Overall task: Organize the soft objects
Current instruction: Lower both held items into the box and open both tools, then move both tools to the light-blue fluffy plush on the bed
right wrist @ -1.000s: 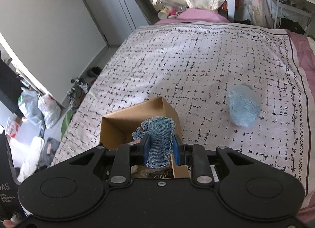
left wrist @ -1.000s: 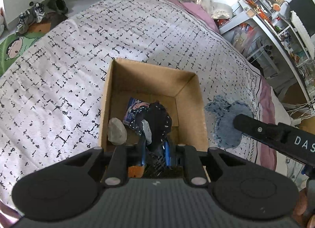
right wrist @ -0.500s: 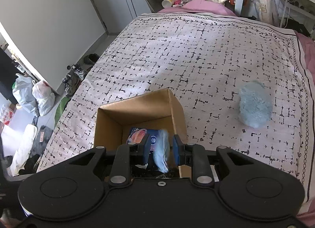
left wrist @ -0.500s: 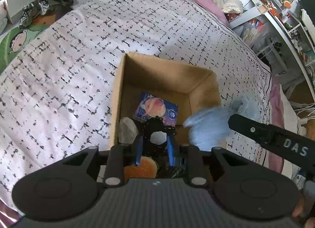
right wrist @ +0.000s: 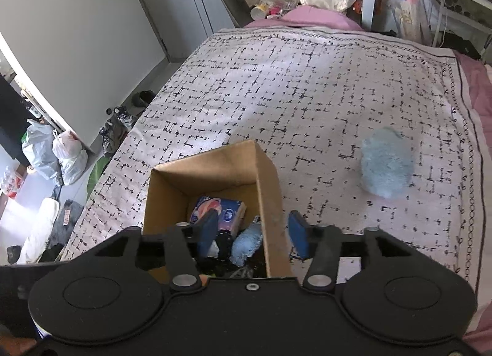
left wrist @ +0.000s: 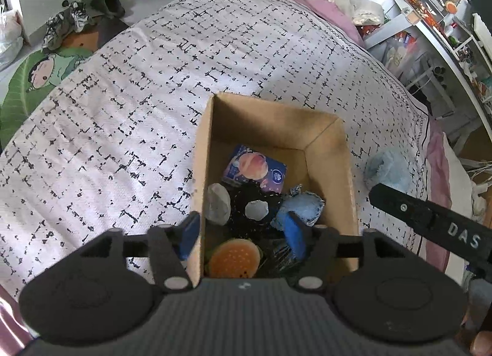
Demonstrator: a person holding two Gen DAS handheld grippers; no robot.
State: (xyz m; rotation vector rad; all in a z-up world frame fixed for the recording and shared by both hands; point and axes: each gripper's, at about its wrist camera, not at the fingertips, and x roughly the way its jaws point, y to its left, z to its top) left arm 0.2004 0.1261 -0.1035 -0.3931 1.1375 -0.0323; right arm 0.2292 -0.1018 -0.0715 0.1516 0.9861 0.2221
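Both grippers are held spread and empty above the open brown cardboard box (left wrist: 347, 171): the left gripper (left wrist: 243, 234) and the right gripper (right wrist: 252, 237). One fluffy pale-blue soft object (right wrist: 386, 167) is seen lying on the black-patterned white bedspread (right wrist: 307, 94), well apart from the box. It is best approached from above, pinched mid-body, and lifted clear of the box wall before release.

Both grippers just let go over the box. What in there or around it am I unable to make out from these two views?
- Near end of the cardboard box, left wrist view: hidden by the left gripper.
- Box floor: covered by the tissue pack, black item and blue denim piece.
- Fluffy blue item on the bed, right wrist view: too blurred to identify; partly behind the right gripper's finger in the left view.
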